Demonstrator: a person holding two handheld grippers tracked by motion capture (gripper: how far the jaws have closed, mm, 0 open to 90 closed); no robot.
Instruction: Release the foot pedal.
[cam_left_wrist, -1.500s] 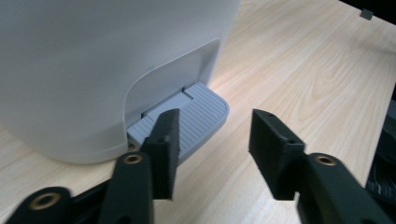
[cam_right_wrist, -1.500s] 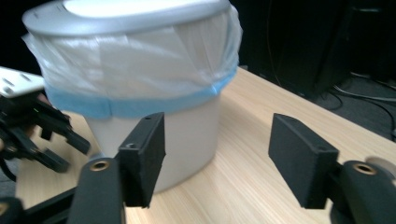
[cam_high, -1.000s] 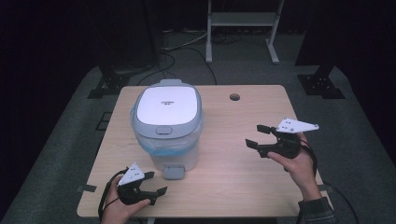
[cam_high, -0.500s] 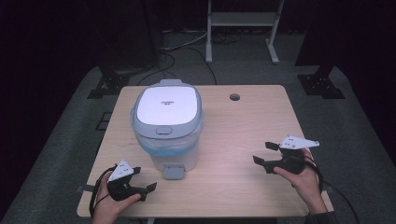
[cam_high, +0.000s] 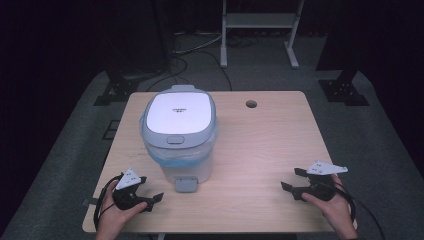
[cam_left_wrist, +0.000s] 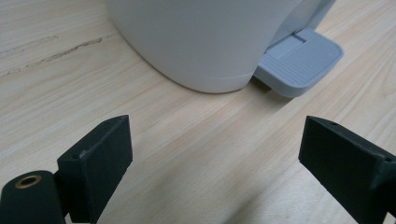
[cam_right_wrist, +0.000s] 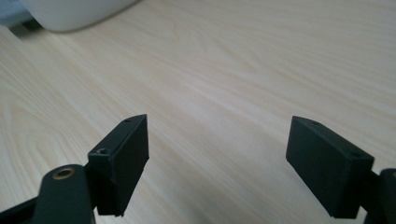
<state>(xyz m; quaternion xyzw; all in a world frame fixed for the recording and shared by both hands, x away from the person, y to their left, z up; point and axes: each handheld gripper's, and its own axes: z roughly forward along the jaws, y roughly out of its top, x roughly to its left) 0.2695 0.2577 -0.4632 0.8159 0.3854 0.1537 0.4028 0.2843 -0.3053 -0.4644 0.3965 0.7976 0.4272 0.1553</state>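
Note:
A white pedal bin (cam_high: 179, 150) with a pale lid and a blue liner edge stands on the left half of the wooden table (cam_high: 265, 145). Its grey pedal (cam_high: 186, 185) faces the near edge. My left gripper (cam_high: 152, 187) rests low at the front left, just left of the pedal. Its jaws have just been opening and hold nothing. In the left gripper view the open gripper (cam_left_wrist: 215, 154) faces the bin's base (cam_left_wrist: 201, 42) and pedal (cam_left_wrist: 299, 60). My right gripper (cam_high: 289, 178) sits low at the front right, also just opened wider, with bare wood between the jaws (cam_right_wrist: 217, 158).
A round cable hole (cam_high: 251, 104) lies at the table's back centre. Beyond the table are a metal stand (cam_high: 260, 20), cables and dark floor. The bin's edge (cam_right_wrist: 70, 11) shows at the top left of the right gripper view.
My right gripper has sunk from mid-air to just above the table and come nearer the front edge. My left gripper has shifted a little to the left. Both jaws stand wider.

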